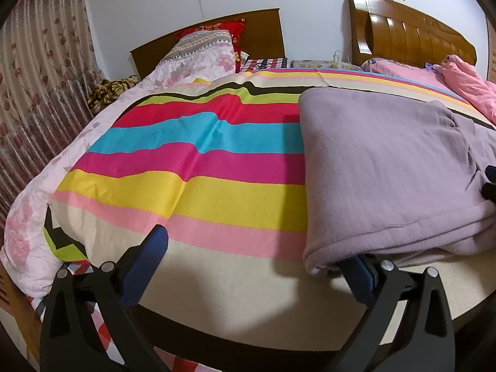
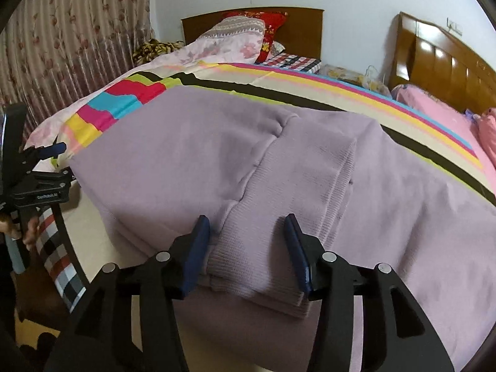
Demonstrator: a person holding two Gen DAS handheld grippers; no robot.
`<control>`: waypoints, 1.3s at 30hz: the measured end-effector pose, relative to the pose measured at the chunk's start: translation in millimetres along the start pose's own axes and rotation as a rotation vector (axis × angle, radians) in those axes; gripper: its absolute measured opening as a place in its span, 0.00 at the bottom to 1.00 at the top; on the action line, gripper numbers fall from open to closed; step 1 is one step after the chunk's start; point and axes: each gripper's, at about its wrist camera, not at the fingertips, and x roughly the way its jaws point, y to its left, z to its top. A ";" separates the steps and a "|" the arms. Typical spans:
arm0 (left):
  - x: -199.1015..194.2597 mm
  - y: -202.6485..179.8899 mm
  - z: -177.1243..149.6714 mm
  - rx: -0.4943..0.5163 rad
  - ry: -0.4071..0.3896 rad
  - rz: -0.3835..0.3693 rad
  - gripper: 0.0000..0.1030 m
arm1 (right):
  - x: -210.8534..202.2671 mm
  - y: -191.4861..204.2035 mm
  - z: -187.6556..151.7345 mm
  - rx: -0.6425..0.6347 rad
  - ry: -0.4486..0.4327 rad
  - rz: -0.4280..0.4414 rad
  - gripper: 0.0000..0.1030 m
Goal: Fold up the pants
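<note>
The lavender pants (image 1: 387,170) lie folded on the striped sheet (image 1: 192,192), right of my left gripper (image 1: 257,263). That gripper stands wide open over the cream stripe; its right finger (image 1: 362,279) has its tip tucked under the near corner of the pants. In the right wrist view the pants (image 2: 186,155) fill the middle. Their ribbed waistband (image 2: 248,266) lies between the fingers of my right gripper (image 2: 246,241), which is open, its pads clear of the cloth. The left gripper (image 2: 46,167) shows at the left edge, beside the pants.
A floral quilt (image 1: 186,65) and pillows lie at the bed's head, under a dark headboard (image 1: 263,28). A second bed with pink bedding (image 1: 465,83) and a wooden headboard stands right. A curtain (image 1: 40,93) hangs left. A hand (image 2: 18,226) holds the left gripper.
</note>
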 end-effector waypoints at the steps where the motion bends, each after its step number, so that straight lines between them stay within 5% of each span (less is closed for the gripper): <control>1: -0.9 -1.1 0.4 0.004 0.001 0.005 0.99 | -0.3 0.2 -0.8 -0.003 -0.003 -0.002 0.46; 8: -36.0 11.8 -12.4 0.028 0.027 -0.012 0.98 | -0.4 -0.7 -4.9 -0.010 -0.012 0.011 0.46; 13: -67.9 57.3 4.0 -0.168 -0.039 -0.056 0.98 | -9.4 -12.0 6.5 0.018 0.026 0.064 0.53; 16: -71.2 52.0 43.6 -0.230 -0.101 -0.209 0.98 | -16.1 -22.2 28.1 0.048 -0.019 0.044 0.53; 20: -34.8 -6.7 101.0 -0.153 -0.091 -0.429 0.98 | -2.1 -26.7 62.2 0.042 -0.040 0.042 0.55; 26: 35.6 -68.9 143.2 -0.044 0.029 -0.429 0.98 | 32.9 -18.9 77.0 -0.067 0.022 0.031 0.56; 29: 66.0 -87.4 142.6 0.042 0.091 -0.366 0.98 | 51.8 -28.4 66.0 -0.085 0.071 0.023 0.64; 32: 98.2 -84.2 124.9 0.018 0.153 -0.357 0.98 | 55.6 -37.5 61.1 -0.032 0.063 0.058 0.67; 39: 98.1 -78.9 123.3 -0.006 0.138 -0.337 0.98 | 48.3 -36.2 62.0 -0.012 0.047 0.010 0.67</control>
